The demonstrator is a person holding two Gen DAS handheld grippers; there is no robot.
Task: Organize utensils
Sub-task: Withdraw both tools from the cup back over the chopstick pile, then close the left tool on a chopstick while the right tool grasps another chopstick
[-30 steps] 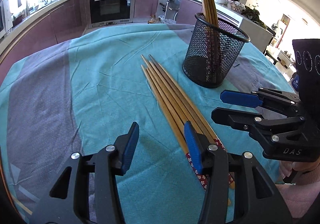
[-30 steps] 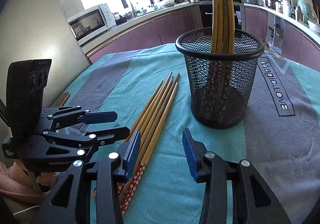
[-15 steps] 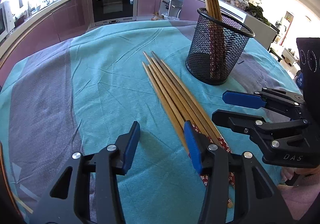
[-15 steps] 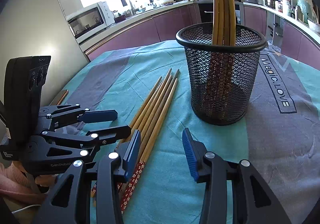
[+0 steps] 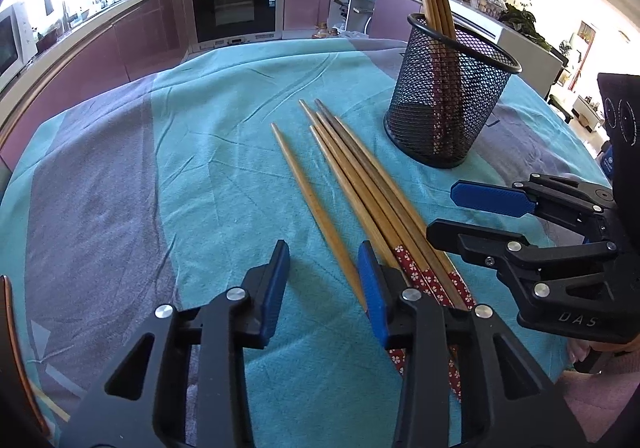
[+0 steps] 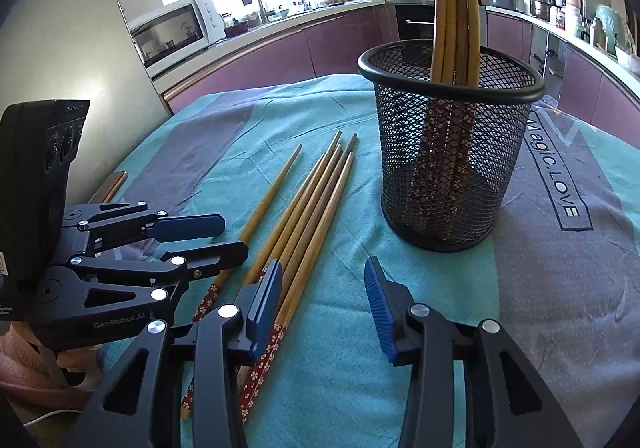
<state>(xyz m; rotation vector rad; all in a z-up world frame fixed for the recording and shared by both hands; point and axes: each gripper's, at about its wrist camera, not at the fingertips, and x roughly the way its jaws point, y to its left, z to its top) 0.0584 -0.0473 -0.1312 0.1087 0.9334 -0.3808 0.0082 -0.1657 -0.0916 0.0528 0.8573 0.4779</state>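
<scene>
Five wooden chopsticks lie on the teal and grey tablecloth [image 5: 208, 120]: a bundle of four [image 5: 372, 184] packed side by side, and a single chopstick [image 5: 316, 208] just apart on their left in the left wrist view; four more chopsticks [image 6: 454, 4] stand in the black mesh cup [image 6: 448, 168], tips up and leaning on its rim; readable writing is sparse: "Magic.LOVE" runs along a grey band of the cloth [image 6: 554, 172] beside the cup, "GenRobot.AI" is moulded on the left gripper [image 6: 200, 236] as the right wrist camera sees it, and "DAS" shows on the right gripper [image 5: 472, 216] in the left wrist view; the chopsticks are smooth, tapered, honey to brown wood, their thick ends wrapped in red with small white blossoms; the cup is round wire mesh with a solid rolled rim, upright on the cloth, which is soft and creased; both grippers are matte black plastic with silver rivets and ribbed blue pads [image 5: 276, 288]; the left gripper's jaws stand wide, holding nothing, with the single chopstick's thick end running in between them, near the right pad; the right gripper's jaws are likewise wide and hold nothing, with the bundle's red ends passing under its left finger [image 6: 262, 304] and the cup ahead, slightly right.
</scene>
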